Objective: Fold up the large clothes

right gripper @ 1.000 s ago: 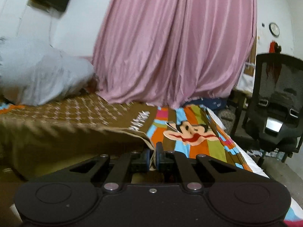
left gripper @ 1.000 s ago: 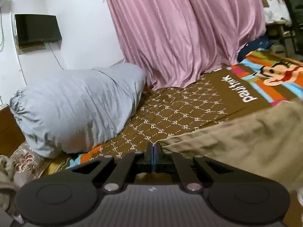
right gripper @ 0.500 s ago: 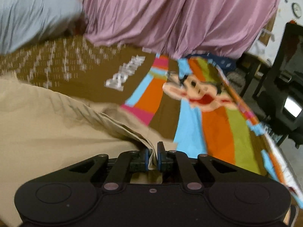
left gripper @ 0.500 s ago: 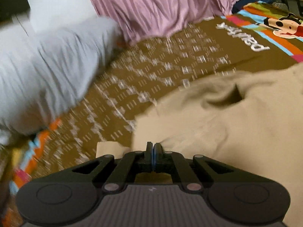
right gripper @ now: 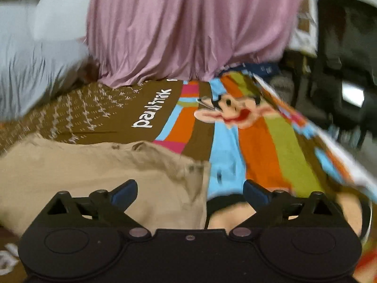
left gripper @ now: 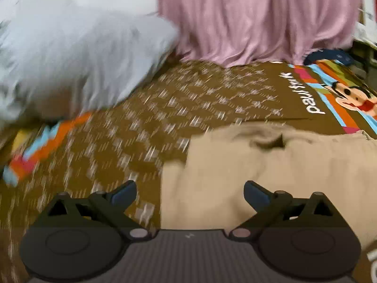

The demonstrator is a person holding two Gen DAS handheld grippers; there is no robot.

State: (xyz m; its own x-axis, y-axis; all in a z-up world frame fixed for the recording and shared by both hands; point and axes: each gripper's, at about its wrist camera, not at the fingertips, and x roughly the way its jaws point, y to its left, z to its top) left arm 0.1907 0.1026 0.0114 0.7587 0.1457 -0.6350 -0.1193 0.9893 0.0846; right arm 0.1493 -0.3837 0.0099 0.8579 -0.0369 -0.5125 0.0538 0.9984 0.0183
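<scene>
Two grippers appear, one per wrist view. At left, we see the left gripper [left gripper: 190, 192] with its jaws spreading wide, nothing pinched; the left edge of the tan garment [left gripper: 271, 169] lies between and below its blue-padded fingers [left gripper: 123, 194], untouched by the pads. At right, we see the right gripper [right gripper: 190, 192] likewise opening, its fingers [right gripper: 255, 194] astride the garment's right edge [right gripper: 94, 172], released. The garment rests flat on the patterned bedspread [right gripper: 235, 146], near a grey pillow [left gripper: 70, 63] and before a pink curtain [right gripper: 188, 28].
</scene>
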